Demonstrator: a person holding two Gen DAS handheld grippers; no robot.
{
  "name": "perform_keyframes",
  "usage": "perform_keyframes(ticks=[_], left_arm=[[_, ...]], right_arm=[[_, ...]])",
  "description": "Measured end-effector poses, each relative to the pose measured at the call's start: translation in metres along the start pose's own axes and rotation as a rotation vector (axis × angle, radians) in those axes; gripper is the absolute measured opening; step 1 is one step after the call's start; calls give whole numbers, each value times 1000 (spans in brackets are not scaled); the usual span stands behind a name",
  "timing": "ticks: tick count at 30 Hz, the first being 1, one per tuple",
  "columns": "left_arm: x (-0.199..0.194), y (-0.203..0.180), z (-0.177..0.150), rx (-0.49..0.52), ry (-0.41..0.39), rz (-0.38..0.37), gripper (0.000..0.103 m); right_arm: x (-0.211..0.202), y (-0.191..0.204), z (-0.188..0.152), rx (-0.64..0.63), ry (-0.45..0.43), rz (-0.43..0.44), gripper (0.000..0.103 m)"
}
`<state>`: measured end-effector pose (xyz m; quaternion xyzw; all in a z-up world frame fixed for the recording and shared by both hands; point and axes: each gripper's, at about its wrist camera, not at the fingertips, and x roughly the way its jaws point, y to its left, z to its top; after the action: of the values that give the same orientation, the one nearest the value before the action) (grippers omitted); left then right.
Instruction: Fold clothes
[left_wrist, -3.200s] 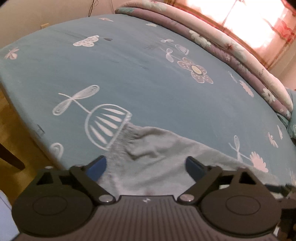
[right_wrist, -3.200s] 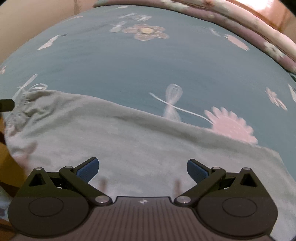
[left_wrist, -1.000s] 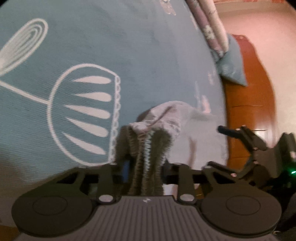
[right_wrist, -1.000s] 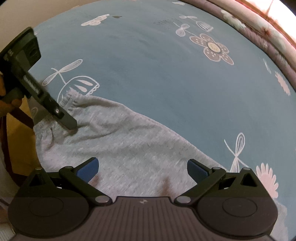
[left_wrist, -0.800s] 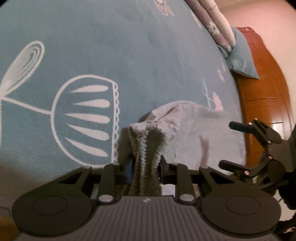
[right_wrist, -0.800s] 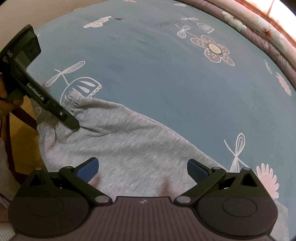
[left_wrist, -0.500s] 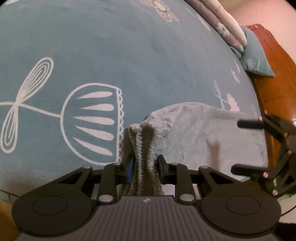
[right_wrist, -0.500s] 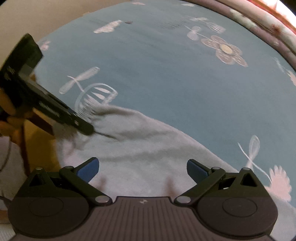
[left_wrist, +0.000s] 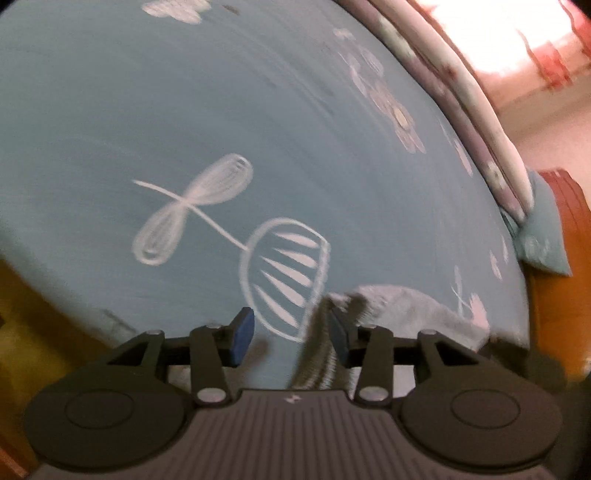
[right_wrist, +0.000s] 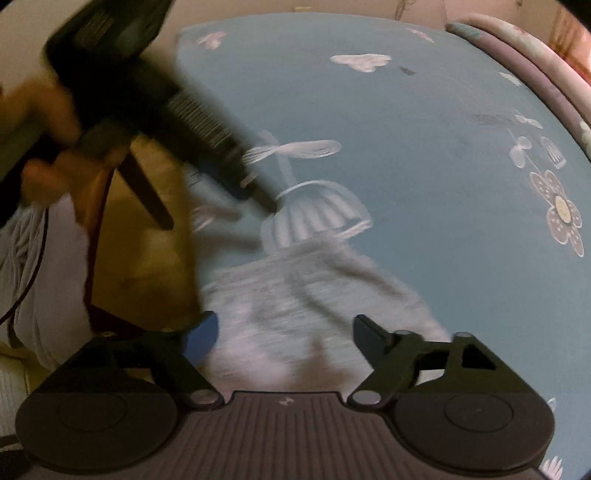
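Observation:
A grey garment (right_wrist: 295, 291) lies rumpled on the blue printed bed sheet (right_wrist: 424, 166) near the bed's front edge. My left gripper (left_wrist: 290, 336) hangs above the sheet with its jaws opening. The garment's gathered waistband (left_wrist: 317, 354) sits loose beside the right pad, no longer pinched, and the rest of the garment (left_wrist: 410, 306) trails off to the right. In the right wrist view the left gripper (right_wrist: 255, 197) is held by a hand (right_wrist: 40, 125) just past the garment's far edge. My right gripper (right_wrist: 284, 336) hovers over the grey cloth with its jaws closing, pads apart.
A rolled floral quilt (left_wrist: 461, 96) runs along the bed's far side, with a blue pillow (left_wrist: 543, 243) and wooden headboard (left_wrist: 565, 295) to the right. The bed's edge drops to a yellow floor (right_wrist: 155, 258) at left, beside the person's pale clothing (right_wrist: 44, 295).
The left gripper has let go of the bunched waistband, opened and lifted up and back. The right gripper has swung left over the garment and its jaws have narrowed.

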<state>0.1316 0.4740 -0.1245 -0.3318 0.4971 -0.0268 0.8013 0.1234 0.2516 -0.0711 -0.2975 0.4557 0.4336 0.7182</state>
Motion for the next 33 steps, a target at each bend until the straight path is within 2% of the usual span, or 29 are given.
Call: perform_keyframes(ticks=[4, 8, 13, 17, 21, 24, 27, 29, 33], left_arm=[[-14, 6, -11, -16, -69, 65, 52], [-22, 8, -25, -34, -148, 70, 53], [-28, 10, -42, -108, -222, 51, 54], [-31, 16, -48, -155, -247, 37, 57], [-33, 20, -48, -146, -244, 34, 58], [-33, 19, -47, -131, -232, 20, 58], [-28, 18, -47, -132, -201, -26, 59], [-22, 21, -47, -163, -163, -112, 59], [0, 31, -47, -278, -76, -314, 67]], right_arm=[[12, 43, -7, -30, -4, -91, 75], [29, 69, -2, -39, 13, -155, 64], [53, 74, 13, 34, 50, -240, 61], [63, 71, 24, 115, 71, -268, 56], [67, 70, 26, 141, 86, -298, 41], [68, 68, 23, 112, 102, -302, 31], [62, 61, 21, 109, 102, -277, 21], [53, 55, 22, 123, 96, -252, 19], [38, 47, 22, 134, 73, -229, 19]])
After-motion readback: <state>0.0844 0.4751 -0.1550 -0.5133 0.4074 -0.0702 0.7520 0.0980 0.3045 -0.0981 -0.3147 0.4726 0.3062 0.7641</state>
